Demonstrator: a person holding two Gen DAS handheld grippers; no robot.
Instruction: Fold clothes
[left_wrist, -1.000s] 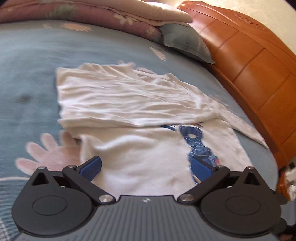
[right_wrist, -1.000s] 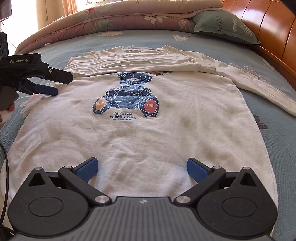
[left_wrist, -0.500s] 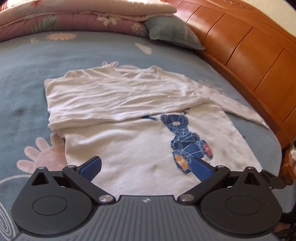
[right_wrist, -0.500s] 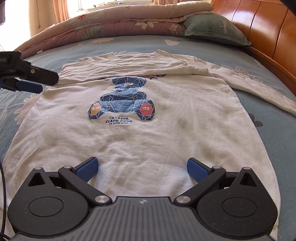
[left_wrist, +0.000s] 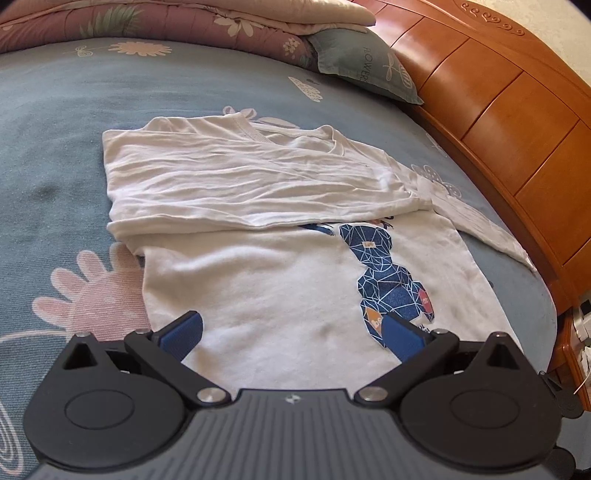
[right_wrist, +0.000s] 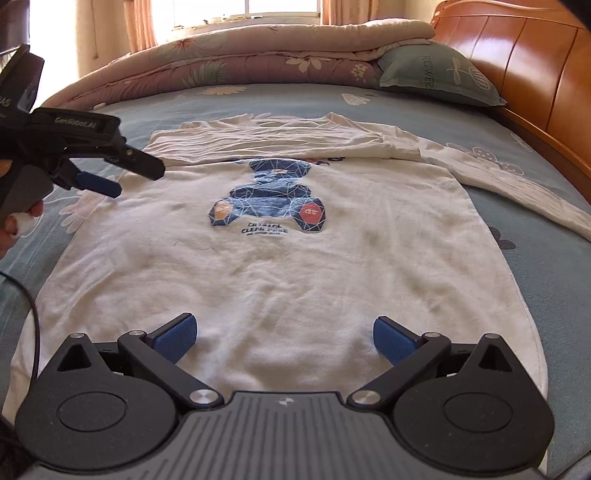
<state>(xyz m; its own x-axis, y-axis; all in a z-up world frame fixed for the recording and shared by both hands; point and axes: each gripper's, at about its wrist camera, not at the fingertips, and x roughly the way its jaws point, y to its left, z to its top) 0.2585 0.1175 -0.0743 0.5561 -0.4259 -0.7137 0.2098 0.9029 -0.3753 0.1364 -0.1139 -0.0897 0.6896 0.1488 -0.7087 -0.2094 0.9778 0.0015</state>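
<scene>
One white shirt (right_wrist: 280, 266) lies flat on the blue bedsheet (right_wrist: 554, 221), print side up, bear graphic (right_wrist: 269, 199) mid-chest. Long axis runs from the hem, right under my right claw (right_wrist: 282, 338), away toward the rolled quilt (right_wrist: 236, 55); collar end points at the quilt, hem end at me. One sleeve is folded across the top of the shirt, covering the bear's head; the other sleeve (right_wrist: 517, 188) trails out flat toward the wooden headboard (right_wrist: 535, 74), unfolded.

My right claw hovers at the hem, fingers spread wide, blue pads (right_wrist: 175, 338) apart, nothing between them. My left claw (left_wrist: 291, 332) sits over the shirt's side edge, on the side away from the headboard, also spread wide and holding nothing; from the right wrist view it shows beside the shirt's shoulder area, a bit of hand (right_wrist: 14, 225) behind it and a black cable (right_wrist: 35, 314) hanging across the shirt edge.

A green pillow (right_wrist: 436, 74) leans between the quilt and the headboard, well apart from the shirt. Nothing lies on the shirt body between the hem and the folded sleeve. Window and curtains glow behind the quilt.
</scene>
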